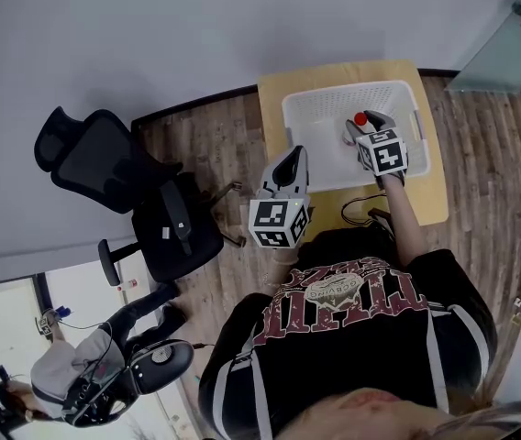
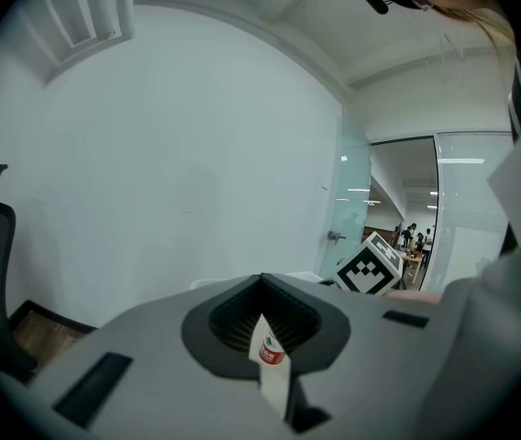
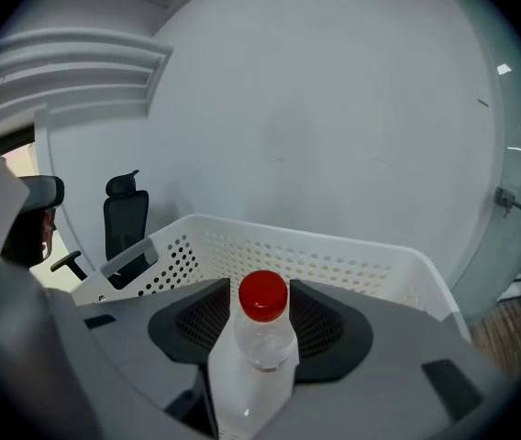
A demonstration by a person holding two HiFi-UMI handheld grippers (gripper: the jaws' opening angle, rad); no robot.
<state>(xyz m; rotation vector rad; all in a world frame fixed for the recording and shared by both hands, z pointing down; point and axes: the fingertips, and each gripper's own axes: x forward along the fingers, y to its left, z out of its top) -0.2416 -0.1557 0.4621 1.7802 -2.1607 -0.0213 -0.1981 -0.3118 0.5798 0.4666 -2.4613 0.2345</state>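
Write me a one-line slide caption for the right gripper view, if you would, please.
Right gripper shut on a clear red-capped bottle, white perforated basket beyond, office chair at left.

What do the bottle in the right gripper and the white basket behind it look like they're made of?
Bottle: probably clear, glossy plastic; you see through its neck.
Red cap: opaque smooth plastic, likely.
Basket: white matte moulded plastic by the look, given its rows of round holes and thick rim.
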